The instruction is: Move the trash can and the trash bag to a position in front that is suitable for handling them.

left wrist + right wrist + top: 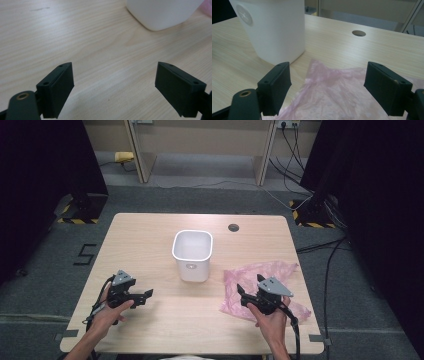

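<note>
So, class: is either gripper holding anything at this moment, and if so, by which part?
Nothing is held. The left gripper stands open over bare table; the right gripper stands open above the pink plastic bag, with no pad pressing on it.

Even, soft overhead light fell on the wooden table [150, 235], which read bright against dim black panels at nine and three o'clock. Shadows were faint: a thin one hugged the white bin [192, 255] at its base. No glare showed on the pink plastic bag [260, 280]. The high view was slightly soft throughout. In both gripper views the near black jaws were blurred, the bin's wall was washed pale, and the background at twelve o'clock lay out of focus.
</note>
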{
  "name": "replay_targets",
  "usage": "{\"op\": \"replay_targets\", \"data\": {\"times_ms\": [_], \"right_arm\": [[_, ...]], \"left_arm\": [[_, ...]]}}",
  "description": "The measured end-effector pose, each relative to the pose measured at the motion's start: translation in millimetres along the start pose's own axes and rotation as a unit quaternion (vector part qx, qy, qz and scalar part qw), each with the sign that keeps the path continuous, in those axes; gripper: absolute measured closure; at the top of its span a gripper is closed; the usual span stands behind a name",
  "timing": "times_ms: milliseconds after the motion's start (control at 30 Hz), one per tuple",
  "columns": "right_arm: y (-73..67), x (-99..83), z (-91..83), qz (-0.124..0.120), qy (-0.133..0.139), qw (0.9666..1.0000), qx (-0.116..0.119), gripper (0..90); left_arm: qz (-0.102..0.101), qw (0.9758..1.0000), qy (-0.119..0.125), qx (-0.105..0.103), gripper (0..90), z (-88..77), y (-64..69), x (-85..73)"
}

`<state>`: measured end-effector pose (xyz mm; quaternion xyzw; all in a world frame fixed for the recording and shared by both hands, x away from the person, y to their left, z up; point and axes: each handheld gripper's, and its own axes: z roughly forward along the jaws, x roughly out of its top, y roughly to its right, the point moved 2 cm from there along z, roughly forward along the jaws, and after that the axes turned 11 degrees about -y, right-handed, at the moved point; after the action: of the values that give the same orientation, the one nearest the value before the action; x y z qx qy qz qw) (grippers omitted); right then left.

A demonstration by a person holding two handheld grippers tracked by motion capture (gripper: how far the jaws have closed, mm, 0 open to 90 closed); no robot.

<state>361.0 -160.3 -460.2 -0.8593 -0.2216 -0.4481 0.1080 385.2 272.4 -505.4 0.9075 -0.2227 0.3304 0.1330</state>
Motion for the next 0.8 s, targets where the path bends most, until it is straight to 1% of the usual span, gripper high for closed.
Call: {"op": "replay_targets", "data": {"times_ms": [33,67,100,133,167,233,267,300,333,367,400,433,467,500,533,567,600,633,667,700,733,767,800], "right_arm": [[0.0,0.0,0.0,0.000,0.000,1.0000,0.000,21.4],[-3.9,6.4,4.3,-0.004,-0.003,1.0000,0.003,21.3],[-3.9,6.4,4.3,-0.004,-0.003,1.0000,0.003,21.3],[-7.6,13.6,8.9,-0.009,-0.007,0.9999,0.006,21.3],[-7.6,13.6,8.9,-0.009,-0.007,0.9999,0.006,21.3],[-10.0,21.4,15.0,-0.010,-0.009,0.9999,0.010,21.2],[-12.3,29.0,21.9,-0.014,-0.011,0.9998,0.011,21.2],[-12.3,29.0,21.9,-0.014,-0.011,0.9998,0.011,21.2],[-14.0,35.9,29.1,-0.013,-0.019,0.9996,0.016,21.2],[-14.0,35.9,29.1,-0.013,-0.019,0.9996,0.016,21.2],[-14.7,42.9,36.6,-0.012,-0.021,0.9995,0.020,21.4],[-14.7,42.9,36.6,-0.012,-0.021,0.9995,0.020,21.4],[-15.5,49.6,44.0,-0.004,-0.026,0.9993,0.025,21.4],[-15.5,49.6,44.0,-0.004,-0.026,0.9993,0.025,21.4],[-16.0,55.9,52.0,-0.006,-0.028,0.9993,0.024,21.8],[-16.0,55.9,52.0,-0.006,-0.028,0.9993,0.024,21.8],[-15.8,60.7,61.7,-0.003,-0.032,0.9992,0.023,21.9],[-15.8,60.7,61.7,-0.003,-0.032,0.9992,0.023,21.9],[-15.2,64.2,71.5,-0.002,-0.036,0.9992,0.020,22.0],[-15.2,64.2,71.5,-0.002,-0.036,0.9992,0.020,22.0],[-14.7,66.8,80.7,0.001,-0.036,0.9992,0.018,22.3],[-14.7,66.8,80.7,0.001,-0.036,0.9992,0.018,22.3],[-14.7,67.7,85.2,0.002,-0.038,0.9991,0.019,22.3]], "left_arm": [[0.000,1.0000,0.000,0.000,15.0,0.0,0.0,0.0],[0.004,1.0000,0.005,-0.001,15.0,-1.9,1.0,6.3],[0.004,1.0000,0.005,-0.001,15.0,-1.9,1.0,6.3],[0.003,1.0000,0.009,-0.001,15.0,-2.5,2.1,10.0],[0.003,0.9999,0.013,-0.001,15.0,-3.0,2.8,14.1],[0.005,0.9998,0.018,-0.002,15.0,-3.2,4.3,22.8],[0.006,0.9998,0.020,-0.002,15.0,-2.8,4.8,27.5],[0.007,0.9997,0.023,0.000,15.0,-2.2,4.8,32.1],[0.008,0.9997,0.024,0.005,15.0,0.5,3.2,41.3],[0.008,0.9997,0.024,0.005,15.0,0.5,3.2,41.3],[-0.002,0.9997,0.021,0.006,15.1,4.7,0.2,49.6],[-0.002,0.9997,0.021,0.006,15.1,4.7,0.2,49.6],[-0.006,0.9998,0.020,0.006,15.1,7.0,-1.5,53.4],[-0.011,0.9997,0.020,0.006,15.1,9.4,-2.8,57.2],[-0.015,0.9996,0.021,0.009,15.2,14.8,-5.4,64.2],[-0.015,0.9996,0.021,0.009,15.2,14.8,-5.4,64.2],[-0.022,0.9994,0.023,0.013,15.2,21.7,-8.5,71.8],[-0.022,0.9994,0.023,0.013,15.2,21.7,-8.5,71.8],[-0.023,0.9995,0.020,0.010,15.3,27.9,-8.8,78.6],[-0.023,0.9995,0.020,0.010,15.3,27.9,-8.8,78.6],[-0.021,0.9996,0.019,0.010,15.4,31.0,-7.8,81.7],[-0.018,0.9996,0.016,0.010,15.4,33.8,-6.2,84.5],[-0.015,0.9997,0.018,0.010,15.3,36.5,-4.4,87.1]]}}
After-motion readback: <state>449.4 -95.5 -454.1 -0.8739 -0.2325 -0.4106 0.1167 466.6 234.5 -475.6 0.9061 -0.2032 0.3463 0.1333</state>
